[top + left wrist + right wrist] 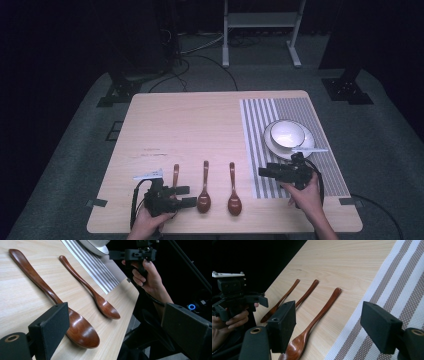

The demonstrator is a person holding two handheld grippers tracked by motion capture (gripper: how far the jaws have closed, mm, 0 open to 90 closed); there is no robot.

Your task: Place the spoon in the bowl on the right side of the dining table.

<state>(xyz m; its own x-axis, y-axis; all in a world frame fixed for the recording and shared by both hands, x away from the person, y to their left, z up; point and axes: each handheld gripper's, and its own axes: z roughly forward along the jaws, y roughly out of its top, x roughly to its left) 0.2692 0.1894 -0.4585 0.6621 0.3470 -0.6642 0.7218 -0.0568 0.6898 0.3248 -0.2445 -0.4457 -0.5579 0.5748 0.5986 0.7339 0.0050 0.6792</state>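
A: Looking down on the table, what did the high view show?

B: A pale wooden table (200,120) with three brown wooden spoons lying side by side near the front edge, handles pointing away from the person. The left spoon (175,176) lay partly under the left gripper (186,196). The middle spoon (204,195) and the right spoon (234,197) lay just beside it, apart from each other. A striped placemat (260,150) covered the right part of the table, with a white bowl (287,134) on a white plate (307,142).

A: And the tools?

B: Both stood wide, holding nothing. The left gripper's view had the middle spoon (75,325) between its spread jaws, the bowl end near the left pad. The right gripper (265,172) hovered over the near edge of the placemat, its view framing the right spoon (312,325) close to its left pad.

A: Which step seemed in hand?

B: An approach, I judged: neither spoon was gripped yet. The next move likely called for lowering one tool so its pads straddled a handle, then closing gently, since the thin curved handle lay flat and could slip.
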